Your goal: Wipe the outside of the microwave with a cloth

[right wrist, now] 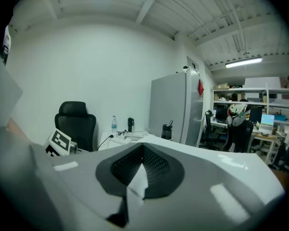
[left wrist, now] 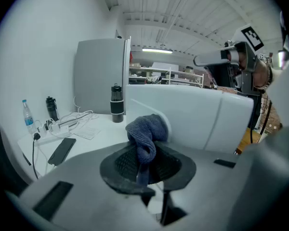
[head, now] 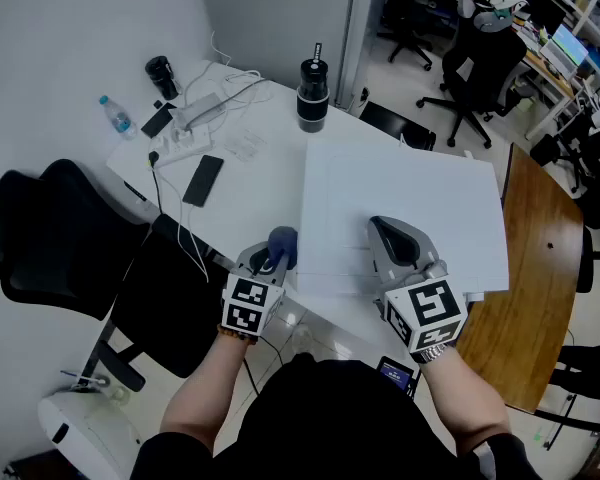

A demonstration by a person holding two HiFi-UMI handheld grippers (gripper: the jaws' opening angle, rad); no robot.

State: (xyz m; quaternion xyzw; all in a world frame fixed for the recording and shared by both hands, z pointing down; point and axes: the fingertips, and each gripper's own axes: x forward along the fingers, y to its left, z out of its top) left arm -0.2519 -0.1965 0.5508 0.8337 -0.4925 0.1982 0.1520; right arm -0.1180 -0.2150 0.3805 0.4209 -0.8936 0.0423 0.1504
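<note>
The white microwave (head: 405, 208) stands on the white table, seen from above in the head view. My left gripper (head: 272, 253) sits at its left front corner, shut on a bunched blue cloth (head: 283, 240). In the left gripper view the cloth (left wrist: 147, 131) bulges out between the dark pads, right beside the microwave's white side (left wrist: 197, 121); I cannot tell whether it touches. My right gripper (head: 392, 236) hovers over the front of the microwave's top, shut with nothing in it. In the right gripper view its pads (right wrist: 156, 170) meet, empty, and the left gripper's marker cube (right wrist: 60, 142) shows at lower left.
On the table left of the microwave lie a black phone (head: 202, 180), a power strip with cables (head: 192, 118), a water bottle (head: 115, 115) and a black flask (head: 312, 96). A black office chair (head: 40, 238) stands at the left. A wooden table (head: 535, 268) adjoins on the right.
</note>
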